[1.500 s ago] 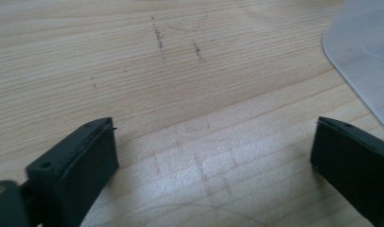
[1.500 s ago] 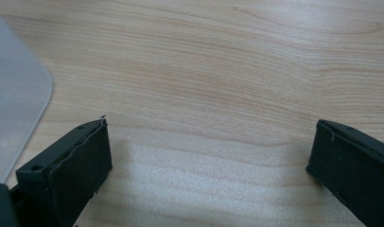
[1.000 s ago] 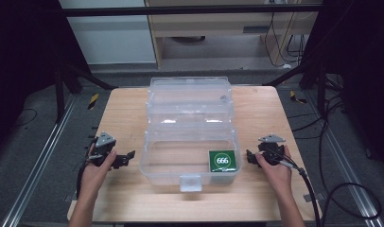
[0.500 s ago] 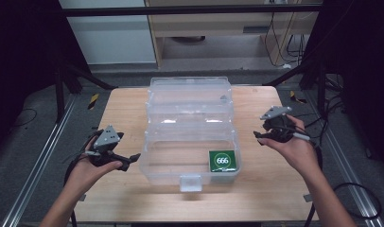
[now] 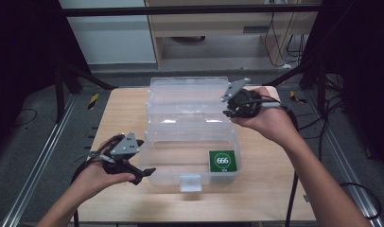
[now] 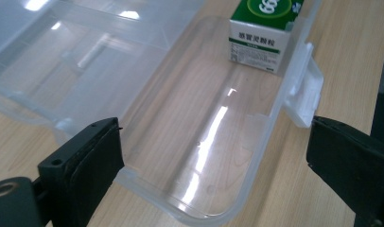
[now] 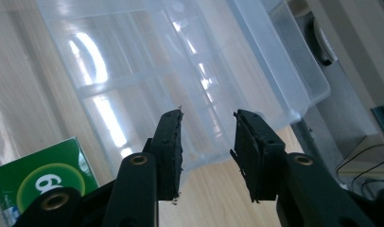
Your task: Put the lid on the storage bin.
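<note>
Looking down from above, a person's two forearms reach in from the near edge of a wooden table (image 5: 119,113), each hand holding a two-jaw gripper. Nearest, the left gripper (image 5: 144,173) is held low at the near left corner of a clear plastic box (image 5: 190,156), just beside its wall; in the left gripper view its jaws are spread wide, with the box's rounded corner lying between them, untouched. The box stands open in the middle of the table, its white latch tab (image 5: 190,182) on the near wall. Inside the box, at its near right corner, stands a small green carton (image 5: 222,161) with a white circle and the number 666 on top. Beyond the box body, the clear lid (image 5: 190,97) is folded back toward the far edge of the table. Farther off, the right gripper (image 5: 229,112) is raised above the right end of the lid; in the right gripper view its jaws are parted by a narrow gap and hold nothing, with the lid's edge and the green carton beneath them. Beyond the table lie grey floor and loose cables (image 5: 284,38).
</note>
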Tool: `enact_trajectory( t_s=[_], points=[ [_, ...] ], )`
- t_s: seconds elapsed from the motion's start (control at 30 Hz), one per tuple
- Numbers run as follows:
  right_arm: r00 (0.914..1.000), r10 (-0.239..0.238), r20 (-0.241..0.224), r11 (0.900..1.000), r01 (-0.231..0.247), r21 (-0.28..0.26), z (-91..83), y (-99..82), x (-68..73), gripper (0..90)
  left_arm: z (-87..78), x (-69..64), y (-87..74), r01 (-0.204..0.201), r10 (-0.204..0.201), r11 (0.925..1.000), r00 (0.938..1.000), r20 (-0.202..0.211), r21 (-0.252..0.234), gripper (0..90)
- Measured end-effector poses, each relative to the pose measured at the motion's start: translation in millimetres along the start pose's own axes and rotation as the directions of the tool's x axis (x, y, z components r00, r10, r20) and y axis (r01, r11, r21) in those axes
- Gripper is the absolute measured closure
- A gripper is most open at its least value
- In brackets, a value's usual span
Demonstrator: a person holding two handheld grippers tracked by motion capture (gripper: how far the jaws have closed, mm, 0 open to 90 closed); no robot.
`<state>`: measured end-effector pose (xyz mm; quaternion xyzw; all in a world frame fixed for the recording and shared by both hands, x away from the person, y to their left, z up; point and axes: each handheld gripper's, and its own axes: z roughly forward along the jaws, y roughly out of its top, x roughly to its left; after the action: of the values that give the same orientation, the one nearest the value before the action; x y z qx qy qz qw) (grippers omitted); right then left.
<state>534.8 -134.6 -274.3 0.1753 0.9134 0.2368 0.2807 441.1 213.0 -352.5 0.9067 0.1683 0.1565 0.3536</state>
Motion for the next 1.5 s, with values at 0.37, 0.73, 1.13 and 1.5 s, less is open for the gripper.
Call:
enact_trajectory(
  t_s=[0.37,0.73,1.13,1.5],
  points=[
    [0.9837,-0.138,-0.115,0.9817,0.151,0.115,54.7,36.5,1.6,55.4,26.2,-13.2,5.0,-0.095,0.086,0.9913,0.992,0.093,0.091,8.6],
    [0.9693,-0.18,-0.167,0.9687,0.204,0.141,72.2,32.7,-6.5,69.8,46.1,-10.7,-0.1,-0.089,0.065,0.9843,0.9859,0.154,0.152,31.1],
    [0.9539,-0.248,-0.169,0.9472,0.275,0.164,72.6,37.5,-6.2,77.9,61.4,-13.9,-2.0,-0.161,0.11,0.9574,0.9706,0.214,0.239,59.8],
    [0.9511,-0.249,-0.183,0.9446,0.28,0.171,74.5,40.3,-7.3,78.1,71.6,-17.8,0.4,-0.182,0.116,0.946,0.9629,0.244,0.268,71.7]
  ],
)
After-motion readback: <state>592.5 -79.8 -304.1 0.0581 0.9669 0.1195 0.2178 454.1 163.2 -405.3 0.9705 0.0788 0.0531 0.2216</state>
